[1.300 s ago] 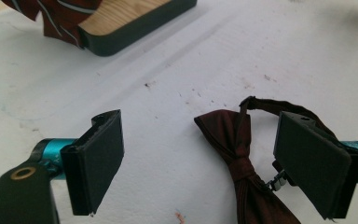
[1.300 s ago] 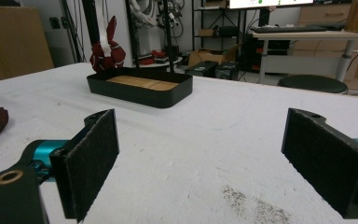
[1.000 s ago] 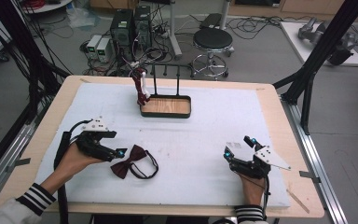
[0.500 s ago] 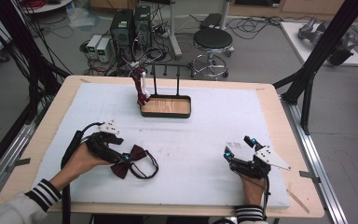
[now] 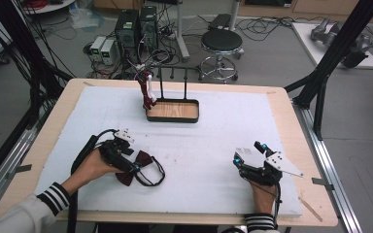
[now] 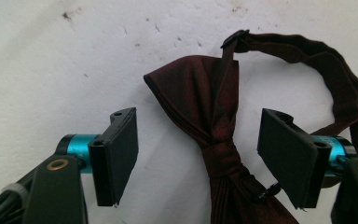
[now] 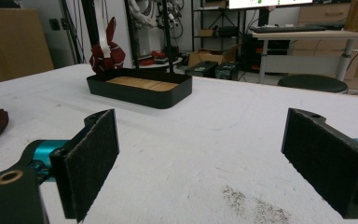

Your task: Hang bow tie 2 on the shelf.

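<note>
A dark red bow tie (image 5: 143,162) (image 6: 200,98) with its looped strap lies on the white mat (image 5: 213,141) at the front left. My left gripper (image 5: 135,168) (image 6: 198,158) is lowered over it. Its jaws have just been closing, and the tie's knot sits between them, nearer the right pad (image 6: 284,154). Neither pad touches the cloth. My right gripper (image 5: 247,153) (image 7: 205,163) rests low at the front right, wide open with nothing between its fingers.
A black tray with a wooden floor (image 5: 172,118) (image 7: 140,95) stands at the back middle, with thin black posts rising from it. A second red bow tie (image 5: 147,92) (image 7: 105,53) hangs on the left post. A stool (image 5: 222,41) and computers stand beyond the table.
My left gripper has moved right and down onto the bow tie, and its jaws have narrowed around the knot. The right gripper has stayed where it was.
</note>
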A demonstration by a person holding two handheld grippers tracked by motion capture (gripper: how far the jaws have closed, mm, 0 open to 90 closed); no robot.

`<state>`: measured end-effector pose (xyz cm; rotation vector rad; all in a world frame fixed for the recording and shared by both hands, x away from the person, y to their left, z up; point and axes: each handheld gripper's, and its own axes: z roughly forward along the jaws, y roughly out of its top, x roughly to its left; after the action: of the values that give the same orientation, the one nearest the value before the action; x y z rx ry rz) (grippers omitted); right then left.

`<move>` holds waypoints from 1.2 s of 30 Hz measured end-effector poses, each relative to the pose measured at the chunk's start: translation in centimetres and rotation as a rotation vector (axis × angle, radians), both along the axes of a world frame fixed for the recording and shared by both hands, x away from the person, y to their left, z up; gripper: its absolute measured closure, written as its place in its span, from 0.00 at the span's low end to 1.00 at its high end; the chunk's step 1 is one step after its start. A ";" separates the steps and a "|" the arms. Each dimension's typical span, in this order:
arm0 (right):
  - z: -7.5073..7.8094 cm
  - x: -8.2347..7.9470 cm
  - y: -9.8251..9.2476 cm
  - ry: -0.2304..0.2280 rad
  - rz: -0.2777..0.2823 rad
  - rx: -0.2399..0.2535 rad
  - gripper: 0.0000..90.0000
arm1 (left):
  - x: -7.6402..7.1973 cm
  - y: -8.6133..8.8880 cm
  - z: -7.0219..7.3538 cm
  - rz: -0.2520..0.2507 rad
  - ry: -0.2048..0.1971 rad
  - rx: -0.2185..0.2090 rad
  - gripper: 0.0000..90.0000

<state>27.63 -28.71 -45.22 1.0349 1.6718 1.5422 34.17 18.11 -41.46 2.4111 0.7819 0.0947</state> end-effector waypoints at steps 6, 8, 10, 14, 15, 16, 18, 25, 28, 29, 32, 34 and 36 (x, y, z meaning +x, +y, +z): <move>0.0 0.0 0.0 0.002 0.000 0.003 0.11 | -0.1 -0.5 -0.3 -0.013 0.026 0.043 0.38; 0.0 0.0 0.0 0.002 0.000 0.003 0.11 | -0.2 -0.6 -0.4 -0.015 0.029 0.056 0.41; 0.0 0.0 0.0 0.002 0.001 0.003 0.11 | -0.3 -0.6 -0.3 -0.018 0.025 0.071 0.41; 0.0 0.0 0.0 0.000 0.001 0.000 0.11 | -0.5 -0.7 -0.3 -0.011 0.038 0.085 0.43; 0.0 0.0 0.0 0.000 0.001 0.000 0.11 | -0.6 -0.8 -0.4 -0.006 0.040 0.088 0.43; 0.0 0.0 0.0 0.000 0.001 0.000 0.11 | -0.5 -0.7 -0.3 -0.020 0.040 0.106 0.44; 0.0 0.0 0.0 0.001 0.001 0.001 0.11 | -0.5 -0.8 -0.3 -0.020 0.034 0.120 0.45; 0.0 0.0 0.0 0.001 0.001 0.001 0.11 | -0.7 -0.9 -0.1 -0.015 0.044 0.115 0.58; 0.0 0.0 0.0 0.002 0.001 0.002 0.11 | -0.9 -1.0 -0.1 -0.025 0.049 0.121 0.64; 0.0 0.0 0.0 0.002 0.001 0.002 0.11 | -0.9 -1.0 -0.1 -0.025 0.046 0.123 0.66; 0.0 0.0 0.0 0.002 0.001 0.002 0.11 | -1.0 -1.0 -0.1 -0.027 0.052 0.116 0.76; 0.0 0.0 0.0 0.001 0.001 0.001 0.11 | -1.0 -1.0 -0.1 -0.030 0.041 0.117 0.79; 0.0 0.0 0.0 0.002 0.001 0.002 0.11 | -1.1 -1.0 -0.1 -0.027 0.036 0.118 0.81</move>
<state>27.62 -28.72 -45.22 1.0374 1.6724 1.5445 33.03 17.14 -41.52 2.5407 0.7802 0.0897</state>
